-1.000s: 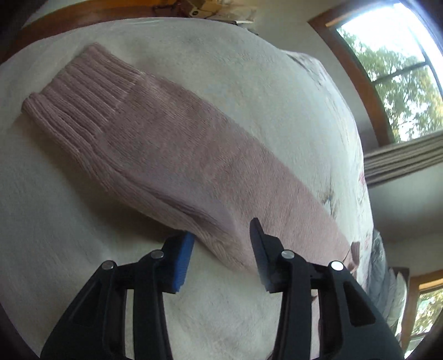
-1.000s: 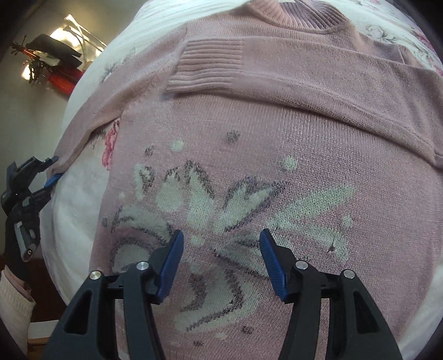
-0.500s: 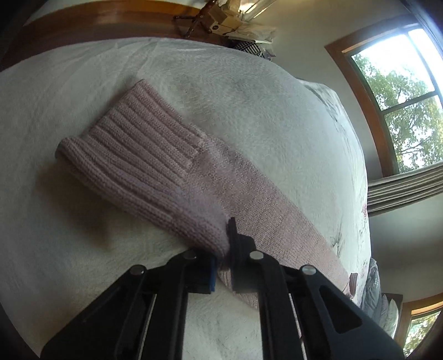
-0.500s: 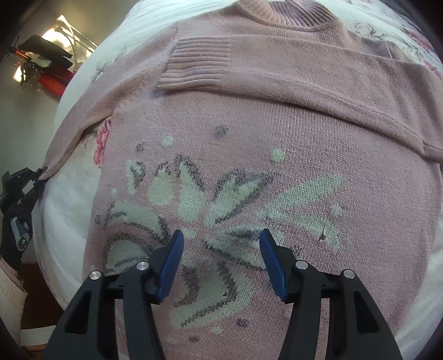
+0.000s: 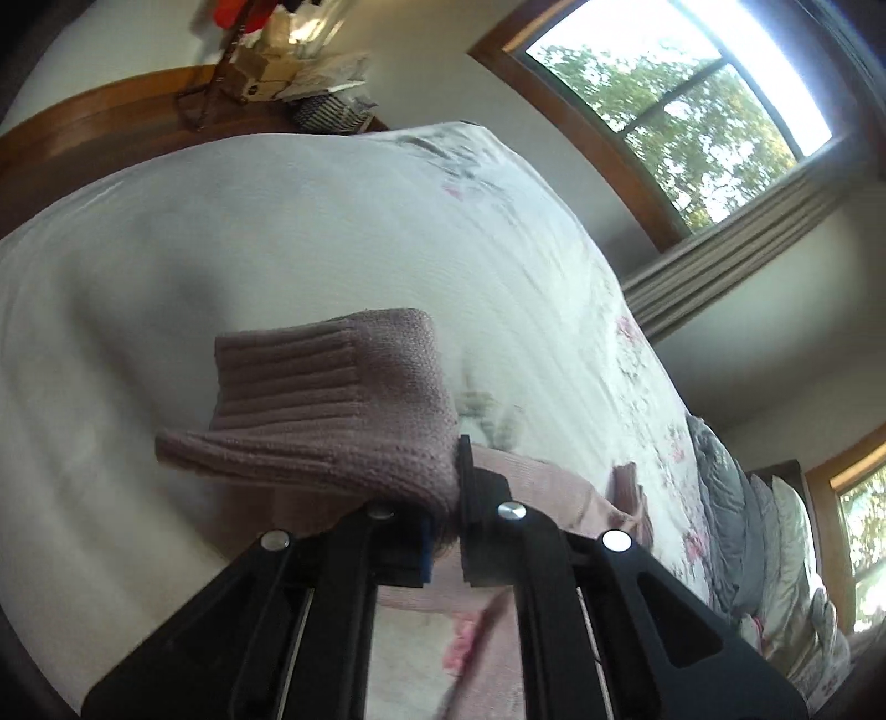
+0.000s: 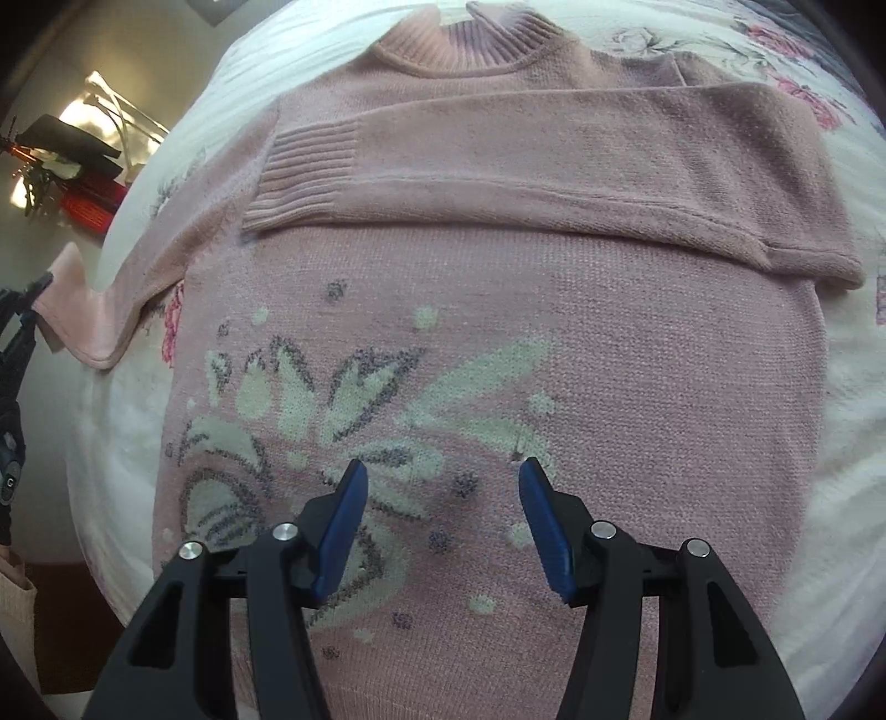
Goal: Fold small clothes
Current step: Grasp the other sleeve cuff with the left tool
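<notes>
So half a second back the left tool (image 5: 443, 515) had just pinched the sleeve cuff (image 5: 326, 410) while it lay flat on the bed (image 5: 277, 232); now the cuff is lifted clear of the bedspread, bunched and hanging from the clamped fingers, with the rest of the sleeve trailing underneath. The right tool (image 6: 443, 526) hasn't really changed, jaws wide apart with nothing in them, hovering over the sweater (image 6: 554, 343) near its flower pattern. The sweater lies flat, front up, on the bed. Further up, the other sleeve is folded across the chest, collar (image 6: 465, 44) at the far end.
</notes>
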Tool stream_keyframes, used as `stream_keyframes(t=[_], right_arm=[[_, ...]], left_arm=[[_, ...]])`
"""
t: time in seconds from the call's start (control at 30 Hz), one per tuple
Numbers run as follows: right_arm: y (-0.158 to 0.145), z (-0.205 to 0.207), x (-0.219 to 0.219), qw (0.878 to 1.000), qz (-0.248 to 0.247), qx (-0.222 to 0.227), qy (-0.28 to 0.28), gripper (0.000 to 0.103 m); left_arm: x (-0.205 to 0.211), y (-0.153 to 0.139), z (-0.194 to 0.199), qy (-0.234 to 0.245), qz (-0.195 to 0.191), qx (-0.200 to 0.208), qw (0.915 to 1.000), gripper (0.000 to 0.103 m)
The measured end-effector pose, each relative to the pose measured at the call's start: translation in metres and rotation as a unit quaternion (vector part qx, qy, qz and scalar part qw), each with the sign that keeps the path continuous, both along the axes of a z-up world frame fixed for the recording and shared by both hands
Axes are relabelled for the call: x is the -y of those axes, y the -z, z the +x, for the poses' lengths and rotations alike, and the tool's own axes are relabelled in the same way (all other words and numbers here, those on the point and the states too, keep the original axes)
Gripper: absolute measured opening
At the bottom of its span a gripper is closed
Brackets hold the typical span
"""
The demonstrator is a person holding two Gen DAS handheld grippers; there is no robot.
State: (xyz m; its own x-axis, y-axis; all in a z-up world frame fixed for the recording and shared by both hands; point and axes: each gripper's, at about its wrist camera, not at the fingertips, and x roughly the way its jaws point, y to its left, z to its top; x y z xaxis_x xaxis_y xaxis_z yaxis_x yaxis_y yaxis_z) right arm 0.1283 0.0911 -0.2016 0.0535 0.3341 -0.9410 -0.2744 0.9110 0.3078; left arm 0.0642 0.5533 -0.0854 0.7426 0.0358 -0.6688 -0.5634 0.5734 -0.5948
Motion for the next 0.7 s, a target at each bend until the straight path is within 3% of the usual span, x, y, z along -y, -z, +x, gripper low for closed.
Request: stream_keyframes(t=[0.17,0.37,0.53,0.7], right_arm=[[0.000,0.010,0.023,1.000,0.005,0.003,0.020,0.057],[0.004,0.021,0.056,0.999,0.006,0.002,0.042,0.057],[0.008,0.026,0.078,0.999,0.004,0.000,0.052,0.057],[0.015,0.026,0.086,0.998,0.004,-0.008,0.057,0.057]], left_arm=[[0.083,-0.002,0.054,0.086,-0.001,0.017,0.9961,0.005],[0.167,0.017,0.116,0.166,-0.004,0.004,0.9861,0.005],[0.213,0.058,0.139,0.209,-0.005,-0.034,0.9774,0.005],[0.230,0.110,0.147,0.221,-0.024,-0.090,0.9709,0.005]])
